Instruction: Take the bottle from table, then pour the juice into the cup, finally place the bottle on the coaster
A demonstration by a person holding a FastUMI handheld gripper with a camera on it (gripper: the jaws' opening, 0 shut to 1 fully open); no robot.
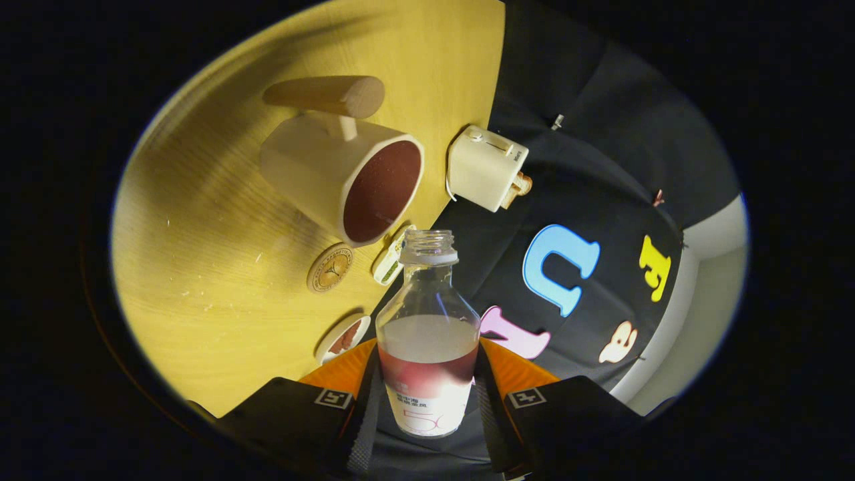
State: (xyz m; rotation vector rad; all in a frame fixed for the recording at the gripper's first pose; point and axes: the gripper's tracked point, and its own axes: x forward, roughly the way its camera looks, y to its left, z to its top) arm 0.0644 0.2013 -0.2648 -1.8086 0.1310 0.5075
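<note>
Now the gripper point(427, 394) clamps the tilted bottle point(427, 334), its open neck just short of the cup point(347, 180) mouth.

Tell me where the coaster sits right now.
In the gripper view, the round coaster lies flat on the yellow table, just below the cup with red juice and beside the open mouth of the bottle gripped in the claw.

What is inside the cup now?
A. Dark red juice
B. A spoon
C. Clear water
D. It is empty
A: the cup shows a dark red inside, and the open bottle, held between the gripper fingers, is tipped toward it.
</note>
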